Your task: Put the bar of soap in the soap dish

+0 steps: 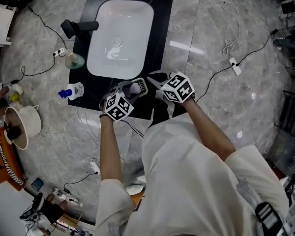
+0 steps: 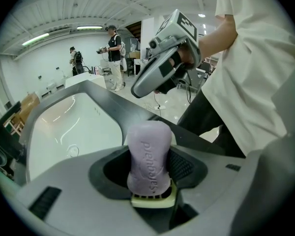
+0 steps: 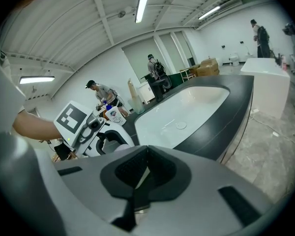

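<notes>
A lilac bar of soap point(image 2: 148, 156) stands upright between the jaws of my left gripper point(image 2: 150, 170), which is shut on it. In the head view the soap point(image 1: 134, 87) hangs over the black counter's front edge, just before the white basin. A pale slotted soap dish point(image 2: 155, 200) shows right under the soap's lower end, and appears as a slatted piece point(image 1: 143, 85) beside it in the head view. My right gripper point(image 1: 156, 78) hovers just right of the soap, jaws shut with nothing between them point(image 3: 146, 167).
A white basin point(image 1: 96, 63) is set in the black counter point(image 1: 160, 43), with a black tap point(image 1: 78, 27) at its left. A glass point(image 1: 73, 60) and a blue-capped bottle point(image 1: 71, 91) stand left of it. Cables cross the marble floor. People stand far off in the room.
</notes>
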Tool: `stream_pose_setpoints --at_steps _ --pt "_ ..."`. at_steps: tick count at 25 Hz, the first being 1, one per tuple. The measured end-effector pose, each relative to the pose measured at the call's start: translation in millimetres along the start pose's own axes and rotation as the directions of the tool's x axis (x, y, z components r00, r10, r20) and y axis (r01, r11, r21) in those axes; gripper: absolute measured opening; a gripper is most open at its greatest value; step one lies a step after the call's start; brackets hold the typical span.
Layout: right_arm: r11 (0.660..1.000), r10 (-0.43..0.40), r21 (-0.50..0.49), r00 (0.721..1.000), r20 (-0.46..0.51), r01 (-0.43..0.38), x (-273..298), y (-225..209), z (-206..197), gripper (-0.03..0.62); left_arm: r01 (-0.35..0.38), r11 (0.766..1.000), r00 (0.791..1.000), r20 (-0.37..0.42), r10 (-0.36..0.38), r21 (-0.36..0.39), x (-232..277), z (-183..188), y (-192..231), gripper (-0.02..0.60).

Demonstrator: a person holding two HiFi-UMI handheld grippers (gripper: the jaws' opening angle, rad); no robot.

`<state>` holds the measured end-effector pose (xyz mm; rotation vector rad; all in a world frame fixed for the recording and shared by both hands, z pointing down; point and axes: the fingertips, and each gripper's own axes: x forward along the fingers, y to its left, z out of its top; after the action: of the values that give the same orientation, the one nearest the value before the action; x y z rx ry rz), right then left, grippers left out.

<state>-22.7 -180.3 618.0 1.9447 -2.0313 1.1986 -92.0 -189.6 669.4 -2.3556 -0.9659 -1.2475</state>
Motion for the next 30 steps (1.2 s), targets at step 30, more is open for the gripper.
stream_pose_setpoints --at_steps 30 --pt "0.999 0.037 0.004 0.998 -0.052 -0.037 -0.7 1.9 -10.3 0.006 -0.013 1.000 1.000 -0.025 0.013 -0.021 -5.1 2.0 -3.0 0.216"
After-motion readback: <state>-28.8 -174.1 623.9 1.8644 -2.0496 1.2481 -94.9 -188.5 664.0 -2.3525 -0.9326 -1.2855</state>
